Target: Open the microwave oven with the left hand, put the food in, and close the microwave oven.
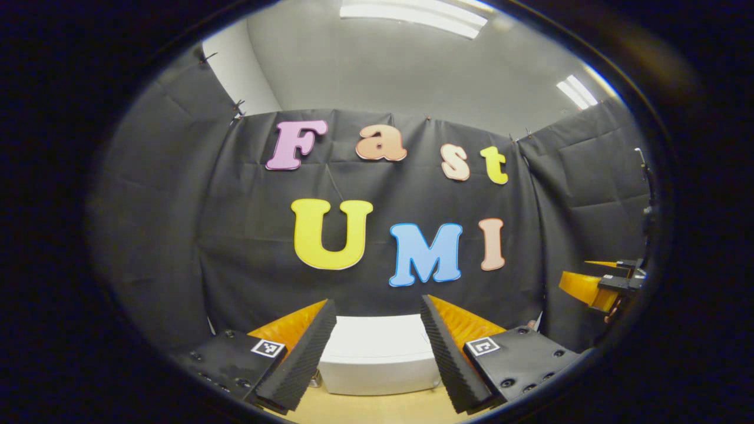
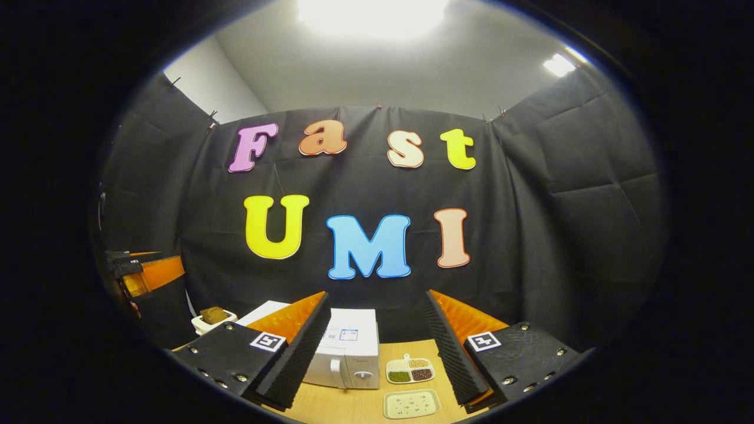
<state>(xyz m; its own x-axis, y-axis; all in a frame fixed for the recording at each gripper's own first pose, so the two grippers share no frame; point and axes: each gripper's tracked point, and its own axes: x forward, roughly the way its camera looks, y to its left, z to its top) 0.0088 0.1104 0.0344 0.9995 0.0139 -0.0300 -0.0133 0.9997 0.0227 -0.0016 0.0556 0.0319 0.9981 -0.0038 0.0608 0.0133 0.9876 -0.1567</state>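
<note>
1. The left hand-held gripper [image 1: 377,353] is held above the tabletop [image 1: 377,409], fingers spread wide with nothing between them, aimed at the white microwave oven [image 1: 377,359] straight ahead.
2. The right hand-held gripper [image 2: 377,347] is likewise spread wide and carries nothing.
3. In the right gripper view the microwave oven [image 2: 347,353] stands on the tabletop [image 2: 353,406] with its door apparently closed.
4. Just beside it lie a sectioned dish of food [image 2: 410,371] and a pale tray [image 2: 411,404]; another food dish [image 2: 213,318] sits to the oven's other side.
5. Judgement: the opening step has not begun. Next, the left hand-held gripper must descend to the door's edge or handle and pull.
</note>
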